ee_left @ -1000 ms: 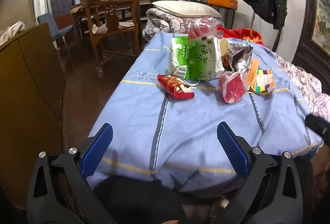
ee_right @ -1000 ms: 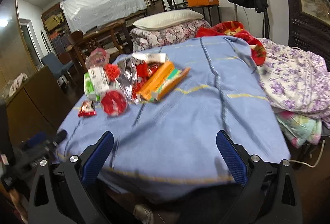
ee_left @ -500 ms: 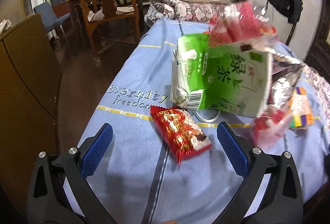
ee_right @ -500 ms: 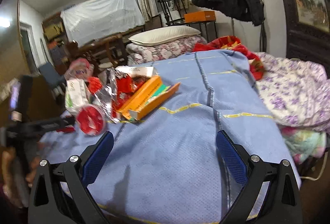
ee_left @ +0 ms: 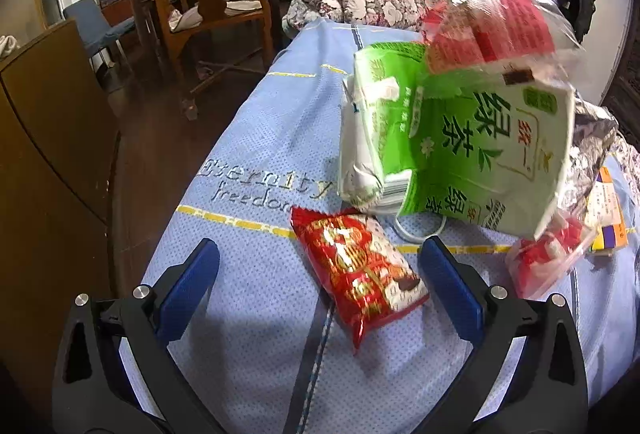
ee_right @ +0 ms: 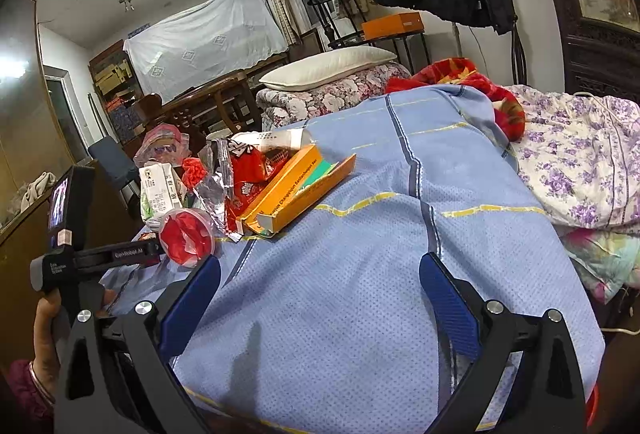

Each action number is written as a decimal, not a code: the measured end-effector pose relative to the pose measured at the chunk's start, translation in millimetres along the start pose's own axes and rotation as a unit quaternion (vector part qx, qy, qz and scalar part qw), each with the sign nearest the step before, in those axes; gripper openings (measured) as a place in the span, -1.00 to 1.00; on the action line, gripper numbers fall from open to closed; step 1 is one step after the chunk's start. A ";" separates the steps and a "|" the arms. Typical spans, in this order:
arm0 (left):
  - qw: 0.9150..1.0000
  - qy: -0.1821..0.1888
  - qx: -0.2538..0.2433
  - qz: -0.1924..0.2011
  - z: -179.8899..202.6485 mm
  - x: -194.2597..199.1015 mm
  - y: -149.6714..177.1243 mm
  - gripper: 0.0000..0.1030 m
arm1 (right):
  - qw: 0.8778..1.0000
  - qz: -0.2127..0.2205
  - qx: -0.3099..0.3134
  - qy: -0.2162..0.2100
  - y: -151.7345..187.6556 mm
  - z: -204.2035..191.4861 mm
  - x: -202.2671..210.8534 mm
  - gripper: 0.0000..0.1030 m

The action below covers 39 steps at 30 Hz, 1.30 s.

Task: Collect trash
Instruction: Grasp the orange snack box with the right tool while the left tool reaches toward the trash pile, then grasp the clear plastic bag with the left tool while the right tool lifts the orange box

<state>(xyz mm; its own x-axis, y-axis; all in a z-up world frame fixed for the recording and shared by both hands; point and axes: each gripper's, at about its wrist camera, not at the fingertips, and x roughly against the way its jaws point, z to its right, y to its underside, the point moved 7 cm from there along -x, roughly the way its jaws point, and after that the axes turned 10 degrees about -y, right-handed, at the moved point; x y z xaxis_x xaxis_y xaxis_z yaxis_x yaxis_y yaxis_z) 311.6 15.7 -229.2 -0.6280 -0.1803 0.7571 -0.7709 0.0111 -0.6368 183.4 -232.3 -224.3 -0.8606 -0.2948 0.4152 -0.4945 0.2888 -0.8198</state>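
A pile of trash lies on a blue bedsheet (ee_left: 256, 138). In the left wrist view a red snack packet (ee_left: 360, 274) lies flat nearest me, between the jaws of my open, empty left gripper (ee_left: 316, 274). Behind it are a green tea carton (ee_left: 460, 146), a clear bag with red print (ee_left: 492, 22) and a small red-filled plastic wrapper (ee_left: 548, 258). In the right wrist view my right gripper (ee_right: 320, 294) is open and empty over bare sheet. The pile sits to its left: an orange box (ee_right: 296, 186), foil wrappers (ee_right: 224, 186) and a red-filled cup (ee_right: 188, 234).
A wooden chair (ee_left: 208, 6) and brown cabinet (ee_left: 44, 138) stand left of the bed. A pillow on a floral quilt (ee_right: 332, 74) lies at the far end. A purple floral blanket (ee_right: 580, 162) is on the right. The hand-held left gripper (ee_right: 100, 254) shows at the right view's left edge.
My left gripper has moved forward toward the pile until the red snack packet lies between its jaws. My right gripper has moved forward and lower over the sheet. Both stayed open.
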 end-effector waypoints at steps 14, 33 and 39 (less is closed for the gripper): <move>0.997 0.071 0.020 0.022 -4.4 12.7 -3.9 -0.25 | 0.993 -0.099 -0.069 -0.001 -29.8 3.4 -88.2 -0.63; 0.989 0.124 0.033 0.073 -1.9 75.7 23.4 -0.35 | 0.997 -0.055 -0.041 -0.030 -62.6 -0.2 4.4 -0.88; 0.988 0.119 0.041 0.087 -15.6 90.0 35.1 -0.34 | 0.997 -0.055 -0.038 -0.038 -47.5 -2.1 18.5 -0.88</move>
<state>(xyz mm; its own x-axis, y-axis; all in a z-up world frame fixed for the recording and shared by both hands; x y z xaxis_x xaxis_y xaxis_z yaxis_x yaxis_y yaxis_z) 226.4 15.2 -181.1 -0.7649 0.0538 0.6419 -0.6441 -0.0609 -0.7625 190.6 -249.5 -176.8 -0.7905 -0.3963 0.4669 -0.5954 0.3191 -0.7374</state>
